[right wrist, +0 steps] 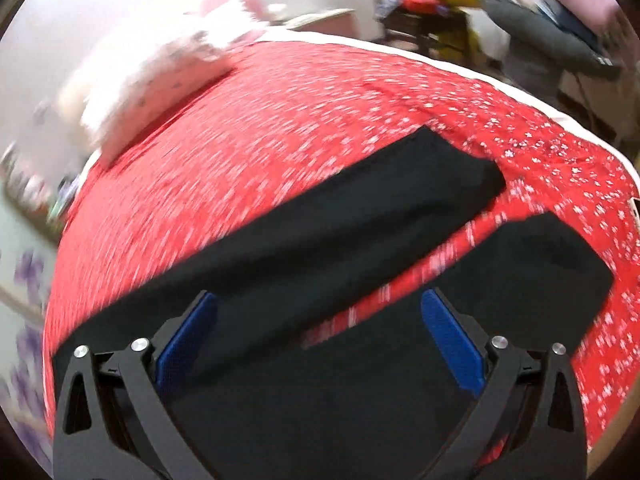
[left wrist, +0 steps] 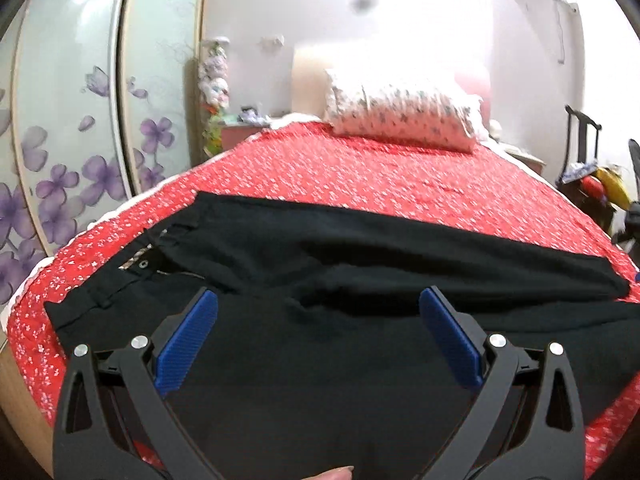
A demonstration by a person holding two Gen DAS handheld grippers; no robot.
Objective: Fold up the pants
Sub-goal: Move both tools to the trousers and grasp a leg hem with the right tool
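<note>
Black pants lie spread flat on a red flowered bedspread. Their waistband with a button is at the left in the left wrist view. In the right wrist view the two legs run to the right, split apart, with red cloth showing between them; the near leg end is at the right. My left gripper is open above the seat area, holding nothing. My right gripper is open above the legs, holding nothing. This view is motion-blurred.
A flowered pillow lies at the head of the bed. A wardrobe with purple flowers stands to the left. A nightstand is beside the bed. Clutter and a chair stand beyond the bed's right edge.
</note>
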